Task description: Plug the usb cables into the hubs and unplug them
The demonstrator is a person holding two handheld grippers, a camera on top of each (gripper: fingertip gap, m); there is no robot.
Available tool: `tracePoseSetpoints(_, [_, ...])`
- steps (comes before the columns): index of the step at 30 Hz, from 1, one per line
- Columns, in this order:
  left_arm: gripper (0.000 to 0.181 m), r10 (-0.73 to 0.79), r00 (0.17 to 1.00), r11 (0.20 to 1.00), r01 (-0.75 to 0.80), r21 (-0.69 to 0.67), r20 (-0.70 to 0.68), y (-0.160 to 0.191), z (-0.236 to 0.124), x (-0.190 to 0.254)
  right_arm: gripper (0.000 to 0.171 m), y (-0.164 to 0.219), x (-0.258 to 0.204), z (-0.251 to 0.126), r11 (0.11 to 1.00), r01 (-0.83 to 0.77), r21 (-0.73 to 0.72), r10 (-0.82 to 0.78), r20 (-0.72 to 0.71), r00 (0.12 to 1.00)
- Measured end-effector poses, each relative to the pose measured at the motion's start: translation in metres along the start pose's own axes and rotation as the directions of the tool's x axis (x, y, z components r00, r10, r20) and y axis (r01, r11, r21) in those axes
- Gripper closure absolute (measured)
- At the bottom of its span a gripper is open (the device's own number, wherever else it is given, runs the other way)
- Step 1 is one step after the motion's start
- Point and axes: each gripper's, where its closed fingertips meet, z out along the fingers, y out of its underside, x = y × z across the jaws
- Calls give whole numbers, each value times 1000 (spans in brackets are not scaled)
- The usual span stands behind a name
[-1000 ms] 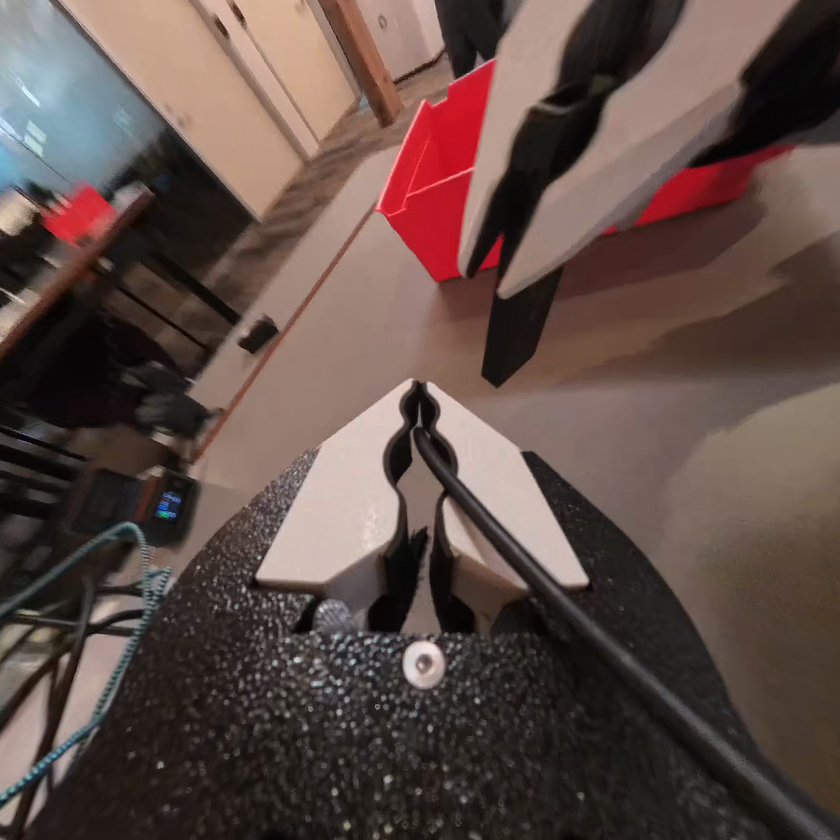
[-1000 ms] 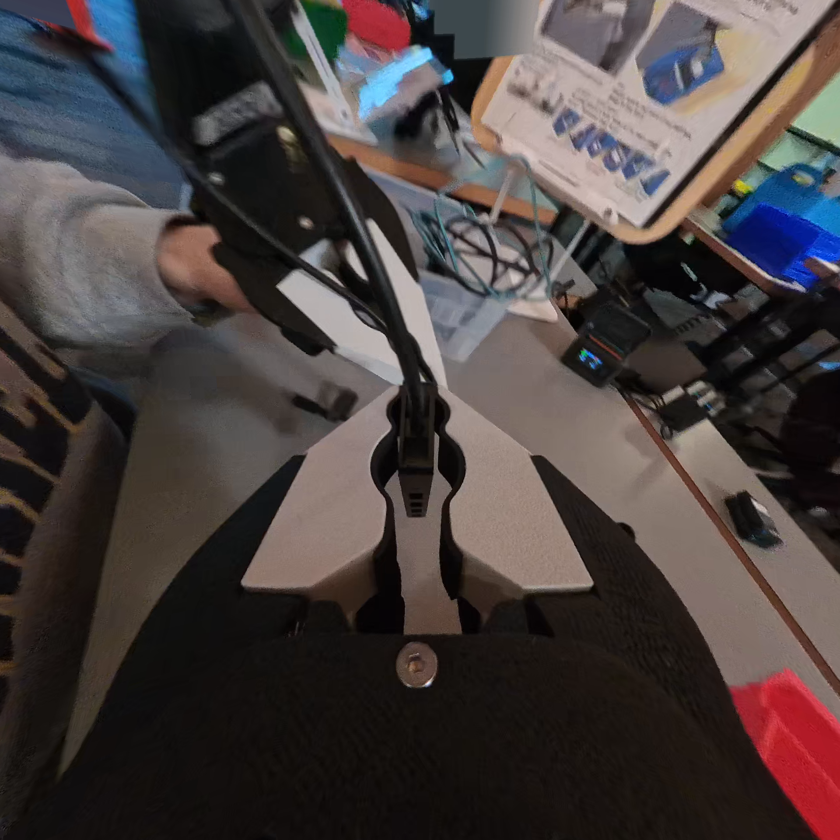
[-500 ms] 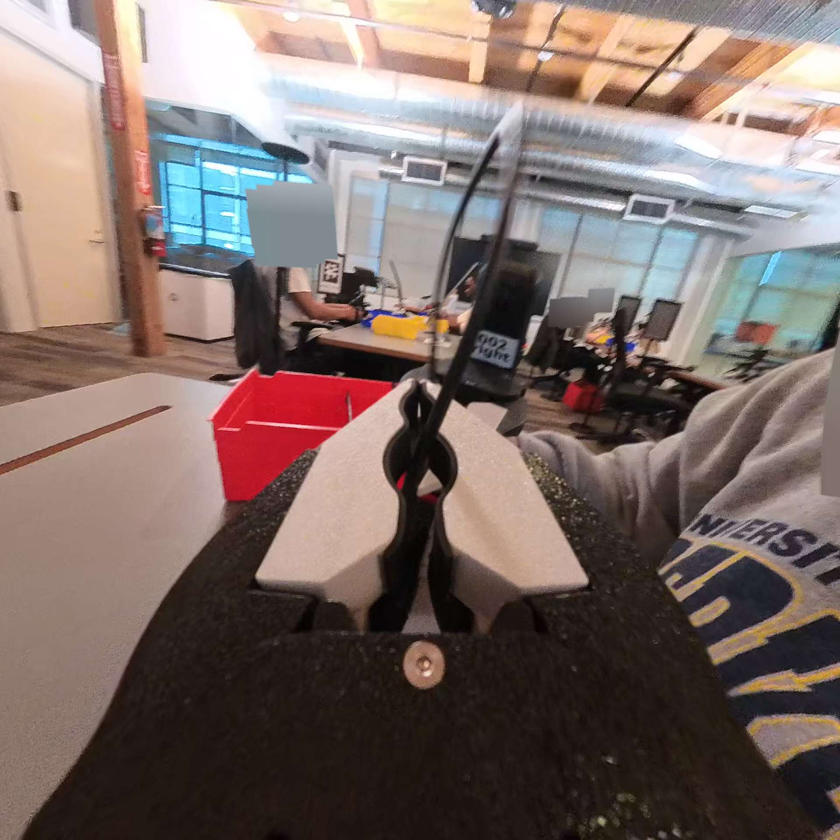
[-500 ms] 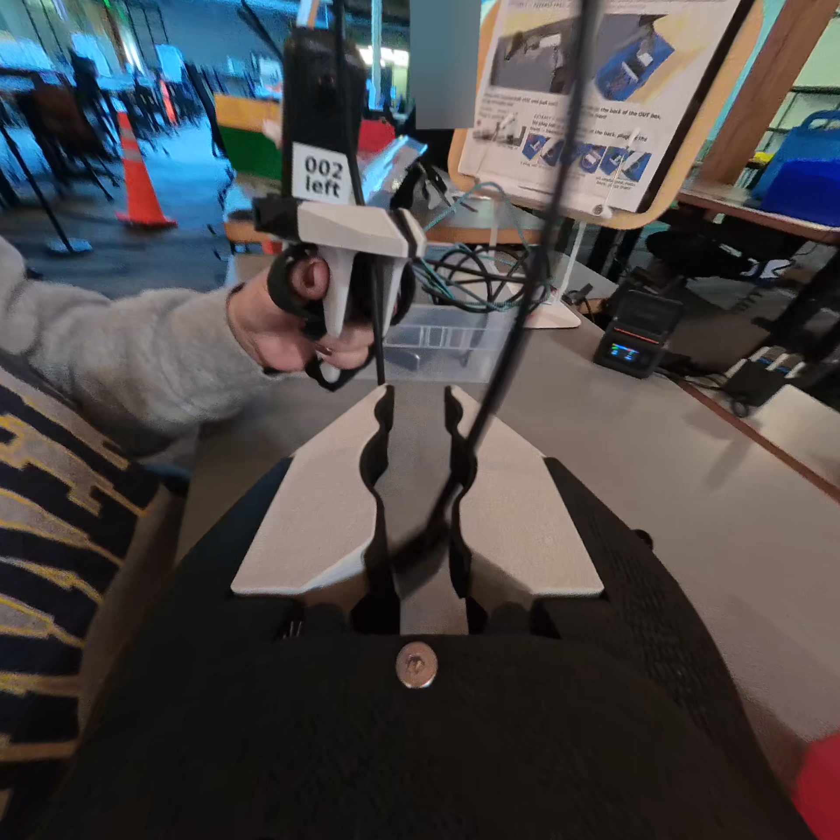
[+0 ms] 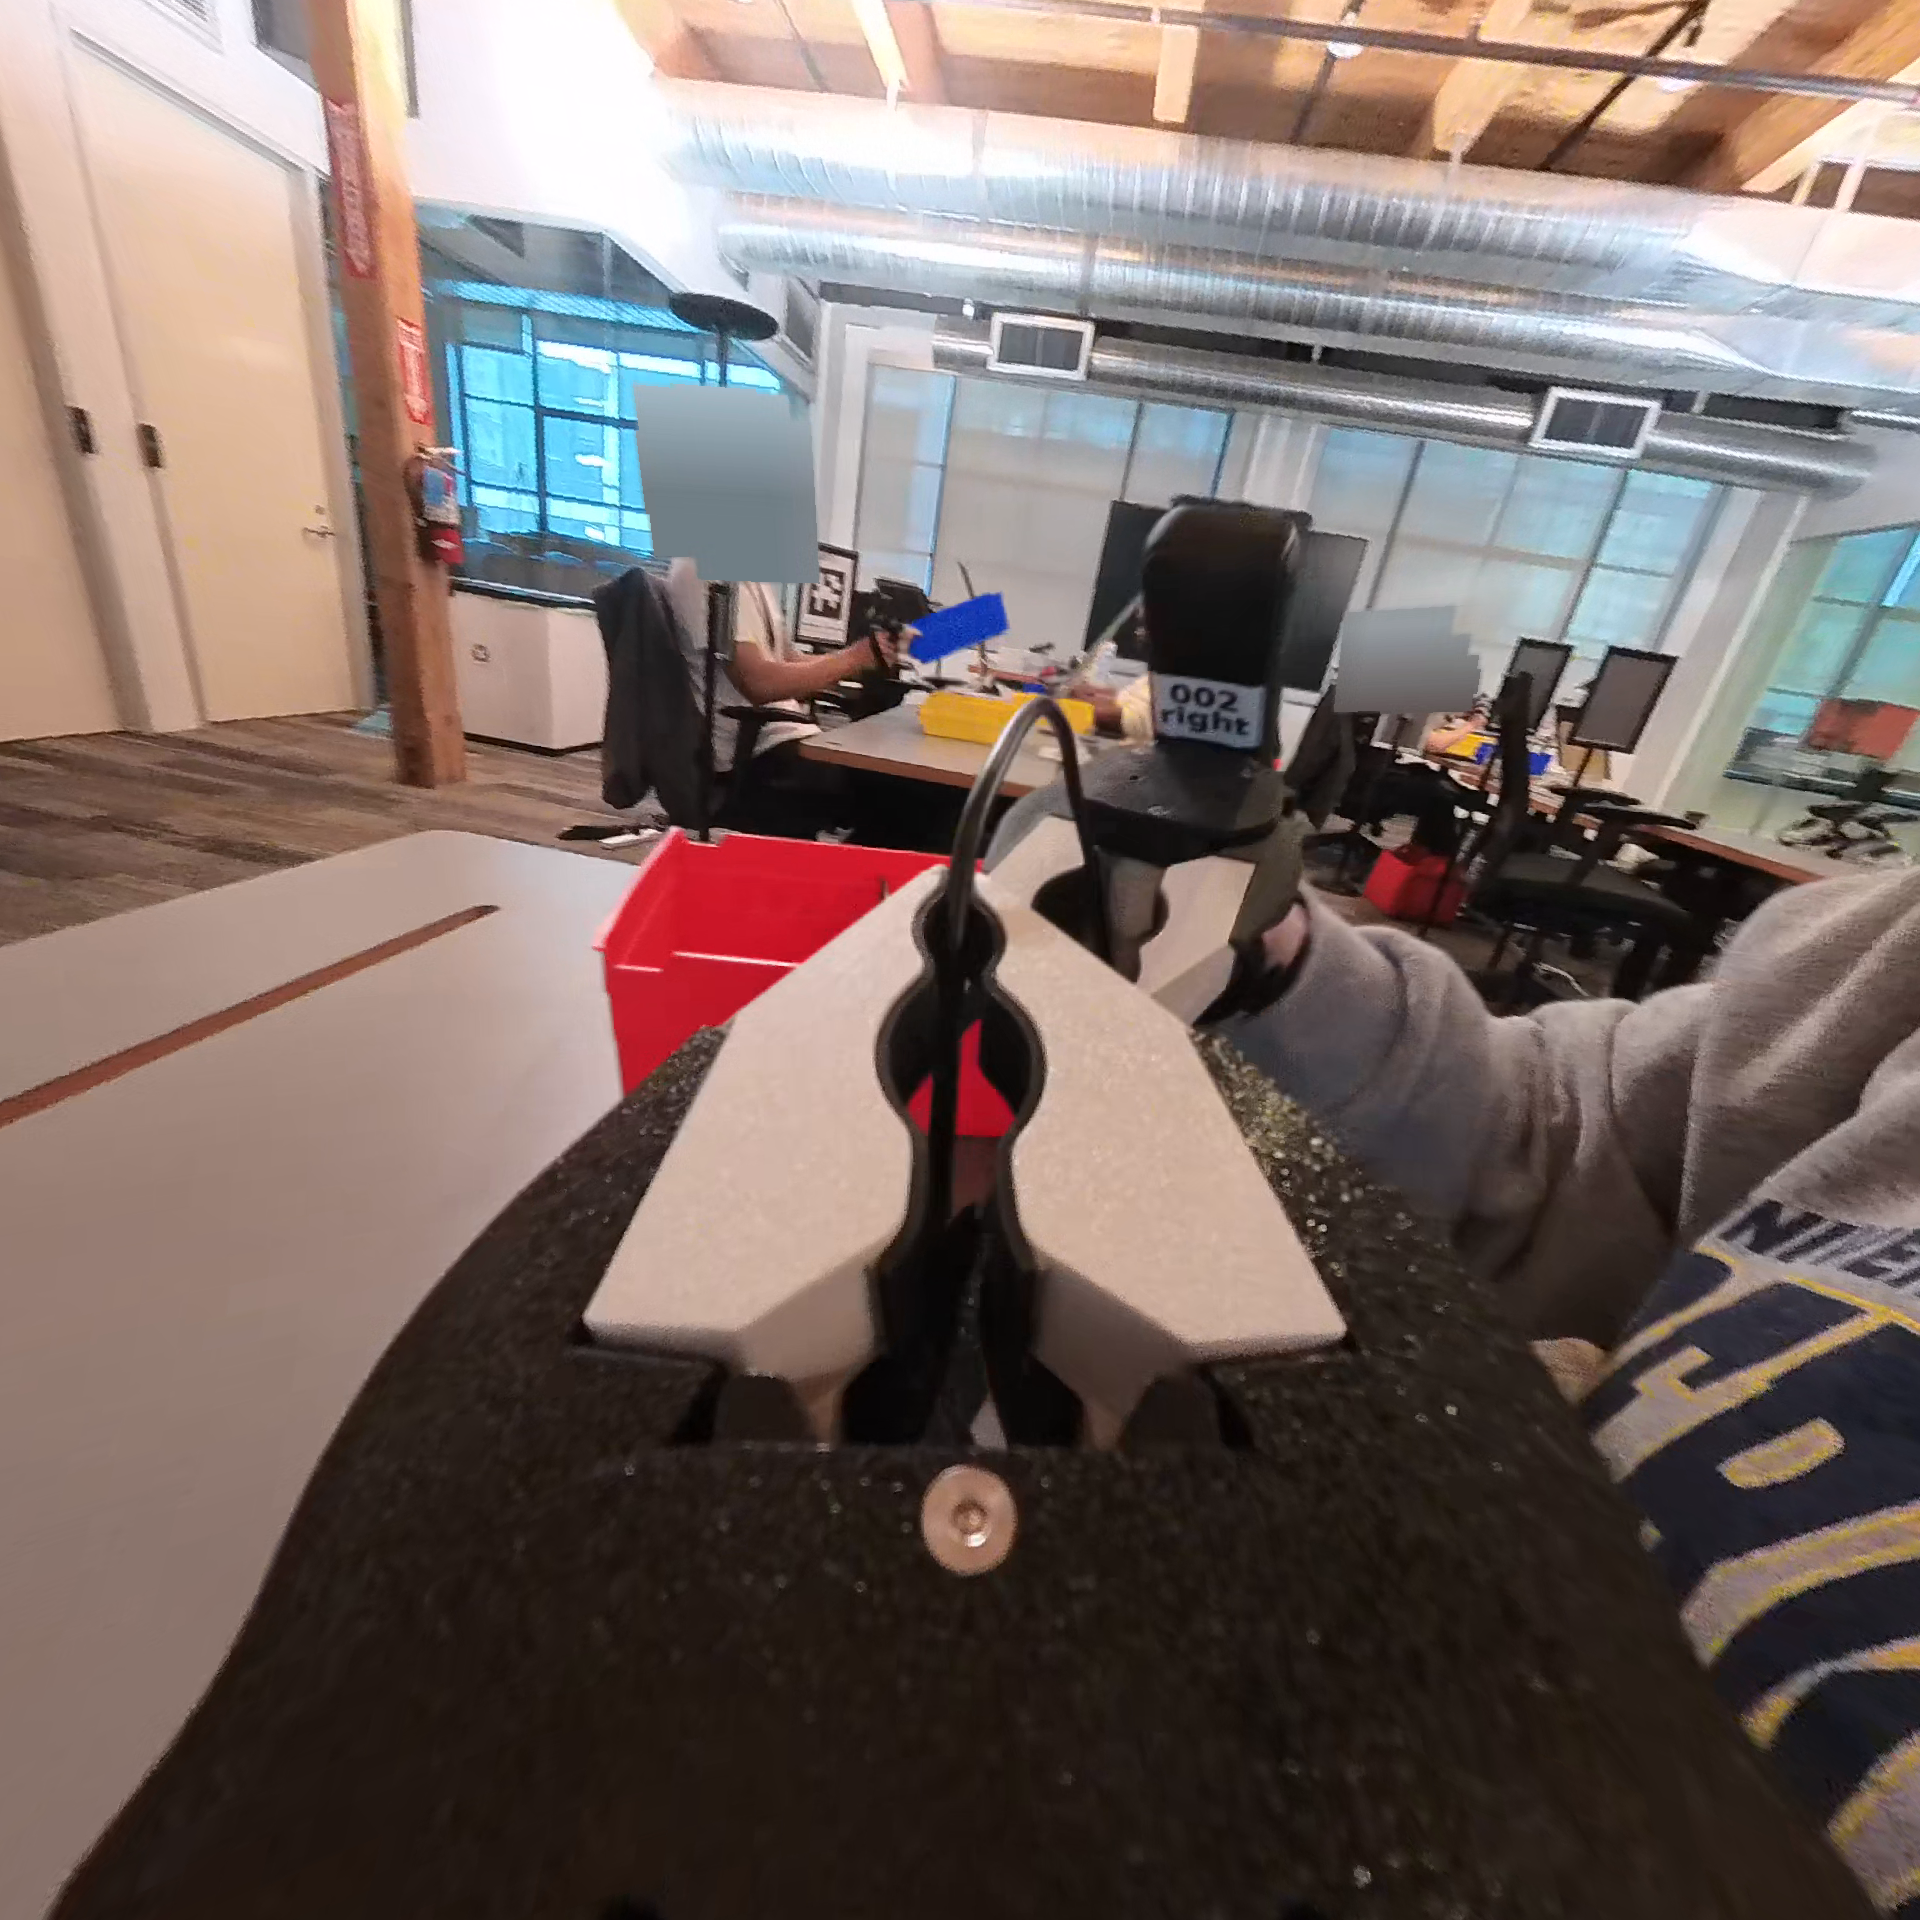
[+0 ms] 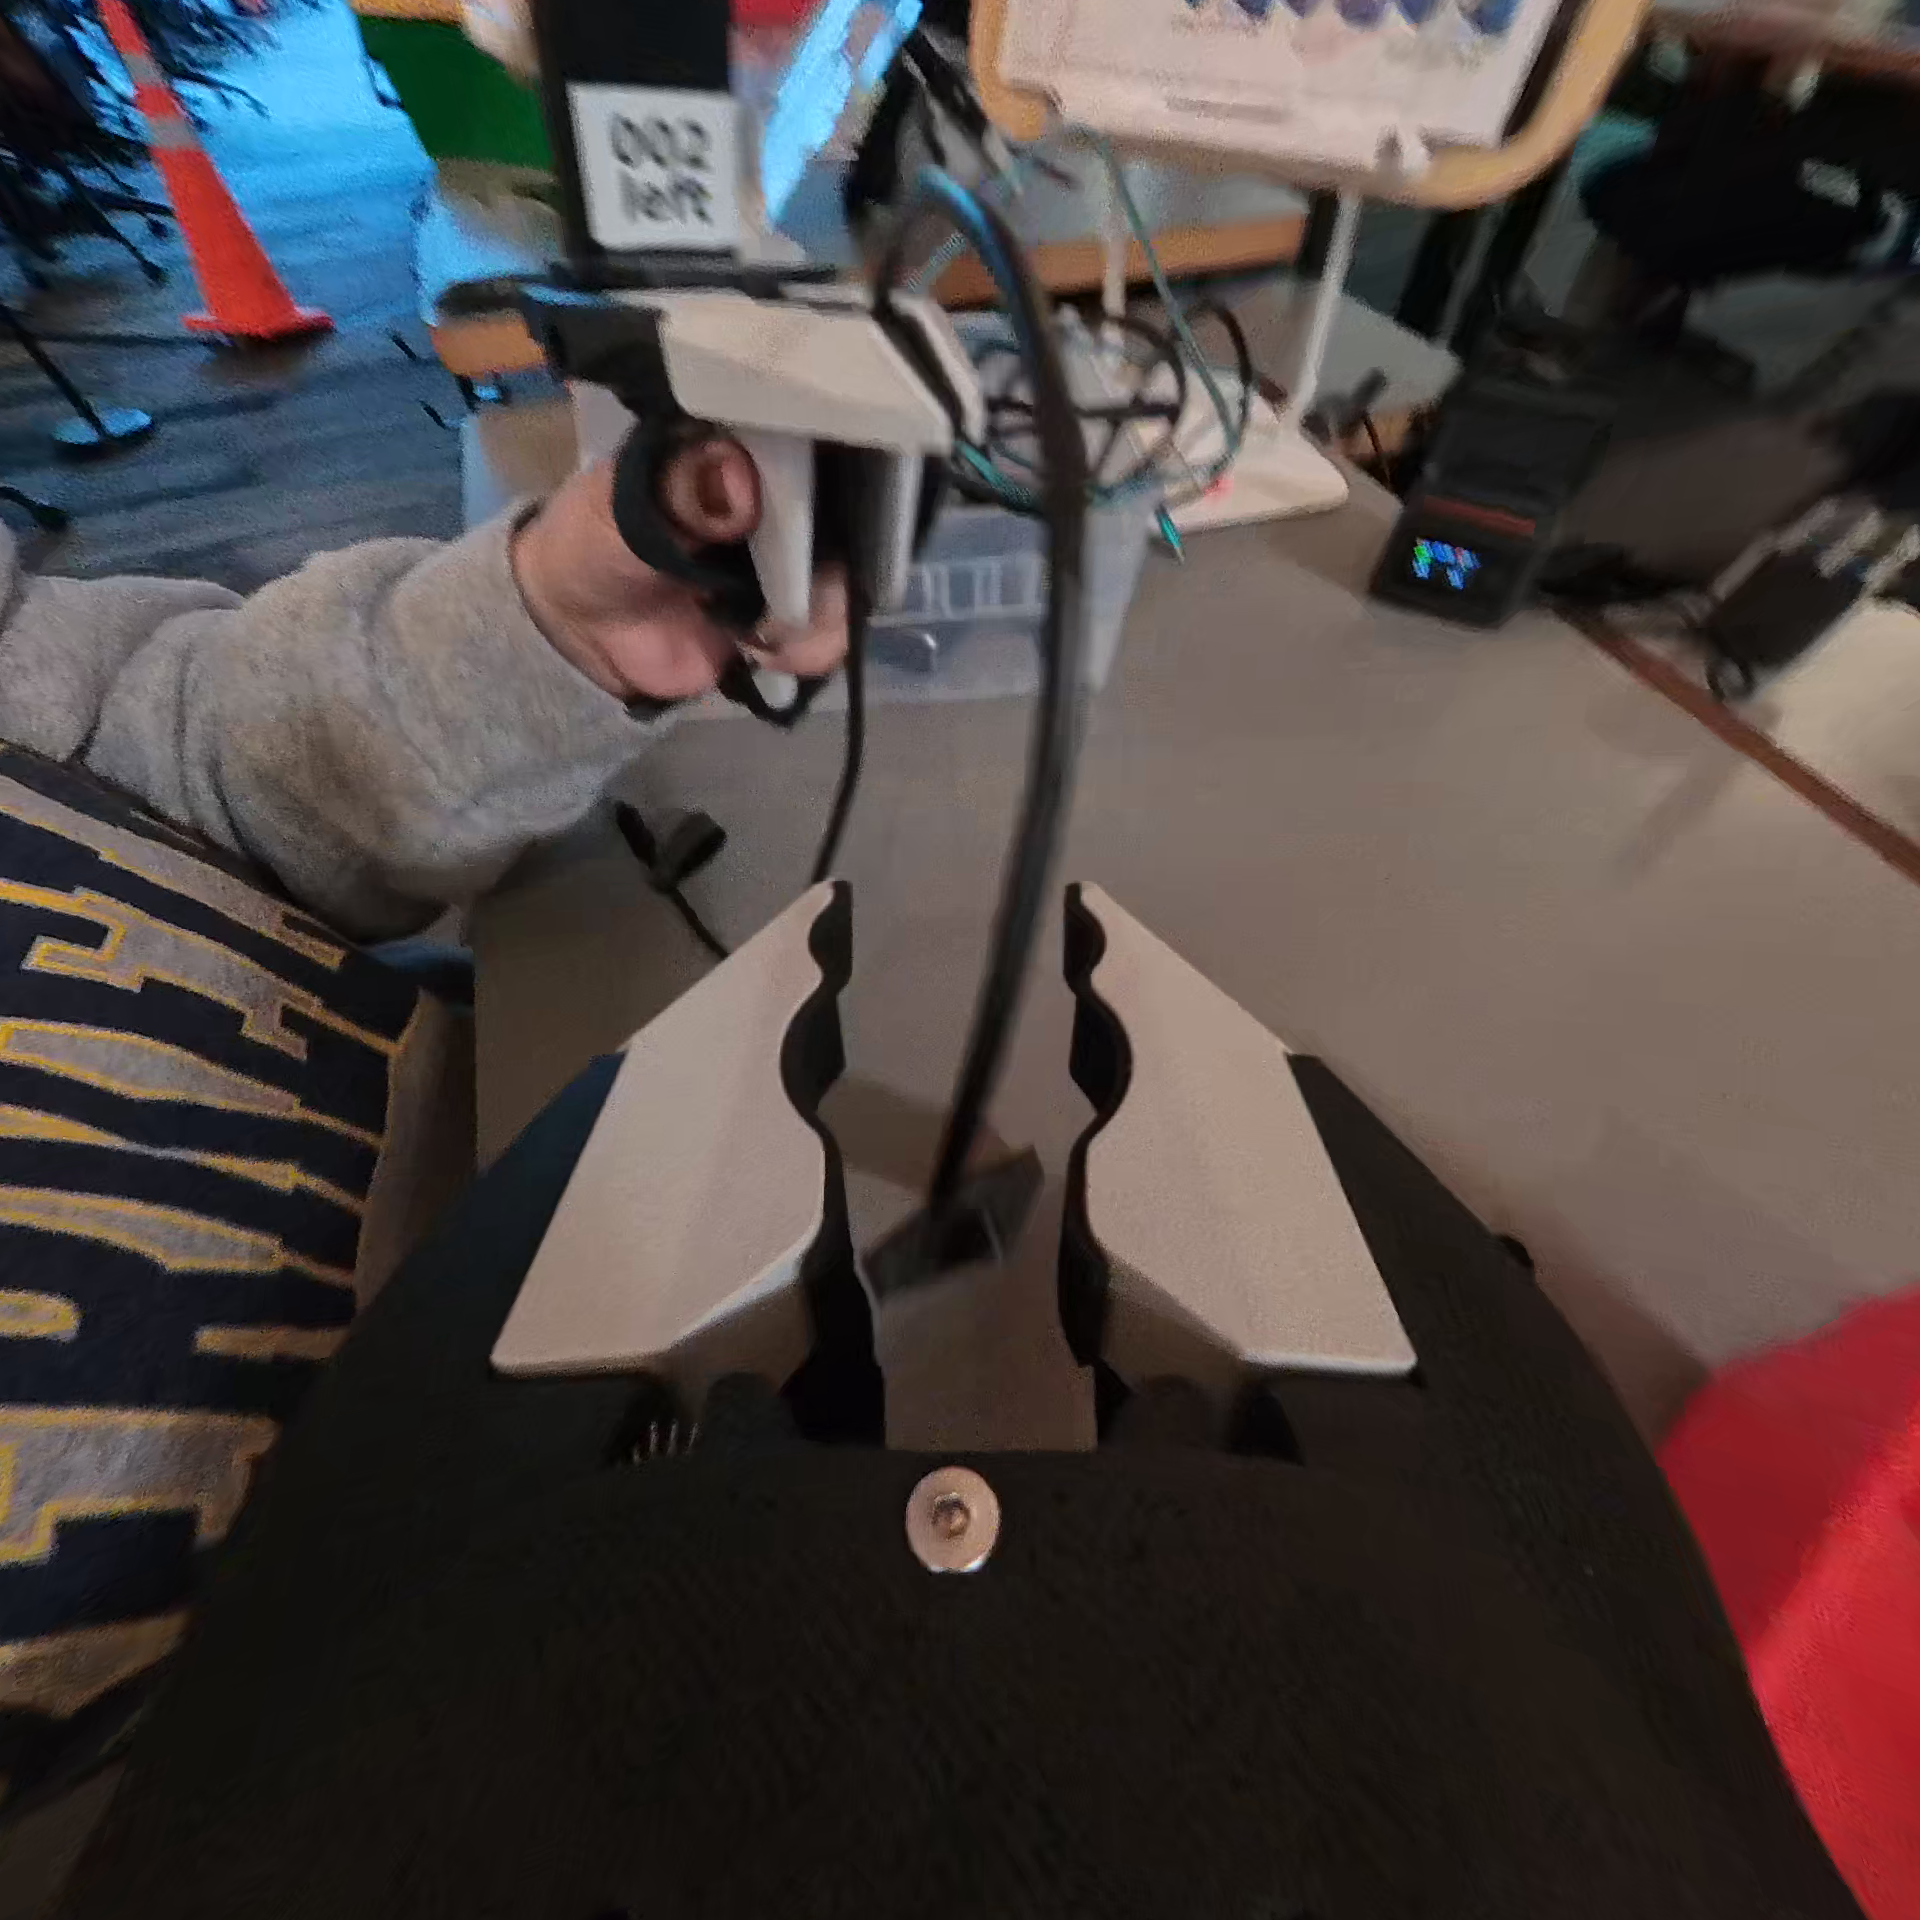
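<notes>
My left gripper is shut on a black USB cable, which passes between its pads and arcs up and over toward my right gripper just beyond it. In the right wrist view, my right gripper is open. The cable hangs down from the left gripper and passes between the right fingers. Its black plug sits loose between them, touching neither pad. A second black plug lies on the table below the person's sleeve.
A red bin stands on the grey table past the left gripper; it also shows at the lower right of the right wrist view. A clear box of cables, a small device with a lit screen and a paper board stand at the far side. About 7 centimetres separates my left fingertips from my right.
My right jaws opened wide and let go of the plug, which now sits loose between them. My left gripper swung from pointing down at the table to level, still shut on the cable.
</notes>
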Motion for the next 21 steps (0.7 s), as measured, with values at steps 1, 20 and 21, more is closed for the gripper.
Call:
tracePoseSetpoints(1, [181,3,1000,1000,-3,13,14,-3,-3,-3,129,6,6,-7,998,-44,-43,42,-29,999])
tracePoseSetpoints(20, [181,56,996,998,-53,-46,63,-8,-9,6,163,24,35,-23,978,-189,-84,157,-291,944])
tracePoseSetpoints(21, [181,74,995,996,-70,-62,70,-6,-9,7,163,5,43,-38,988,-140,-61,112,-330,937])
